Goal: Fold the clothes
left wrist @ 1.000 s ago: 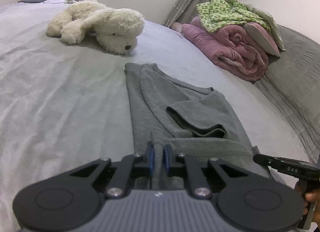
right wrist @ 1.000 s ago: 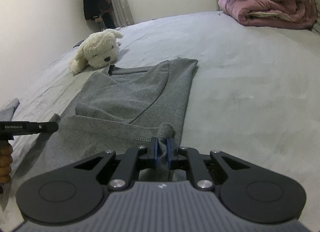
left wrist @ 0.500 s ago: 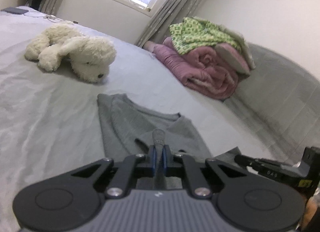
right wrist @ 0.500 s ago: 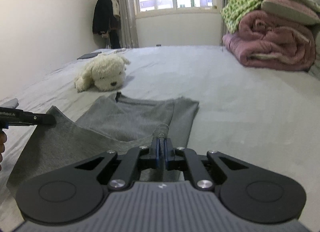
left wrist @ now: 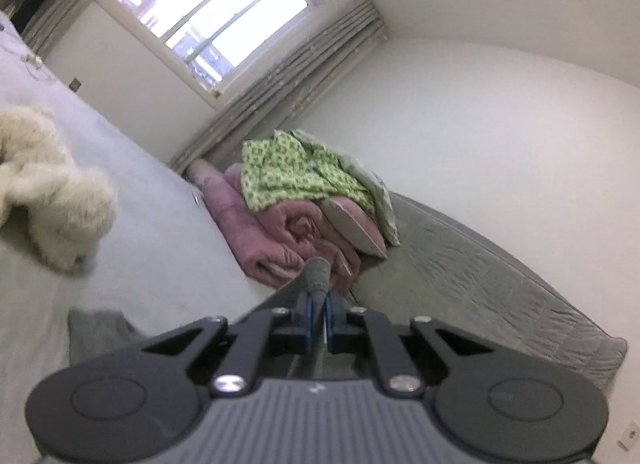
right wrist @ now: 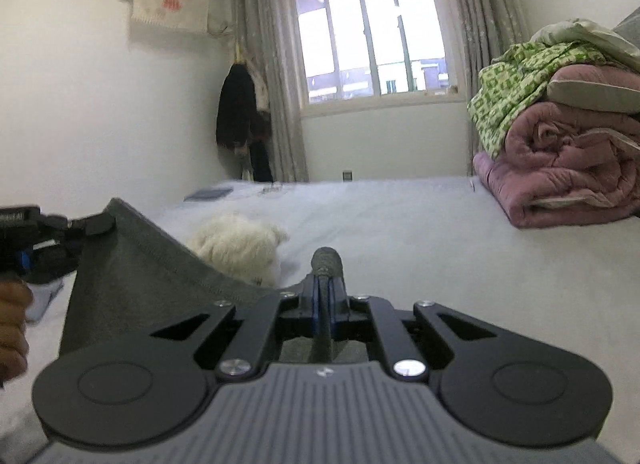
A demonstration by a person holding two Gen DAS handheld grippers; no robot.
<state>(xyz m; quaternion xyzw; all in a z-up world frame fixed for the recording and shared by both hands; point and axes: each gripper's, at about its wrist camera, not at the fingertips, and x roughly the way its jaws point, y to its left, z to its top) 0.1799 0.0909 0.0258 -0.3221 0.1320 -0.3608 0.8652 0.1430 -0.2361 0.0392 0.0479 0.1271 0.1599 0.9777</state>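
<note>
Shirt: the grey shirt (right wrist: 132,276) hung in the air above the bed (right wrist: 420,248), its hem stretched between the two grippers; the far part lay on the bed at the near left (left wrist: 94,328).
Look: plain grey knit, a stitched hem line, a sagging edge between the corners.
Left gripper (left wrist: 316,304): pressed together on one hem corner, a tuft of cloth standing out past the tips.
Right gripper (right wrist: 326,300): pinching the other corner in the same way.
Reason: probably both corners were lifted to carry the hem over for a fold.
Around: a white plush toy (right wrist: 240,248) lay far behind the shirt; blankets (right wrist: 568,172) were piled far right.
</note>
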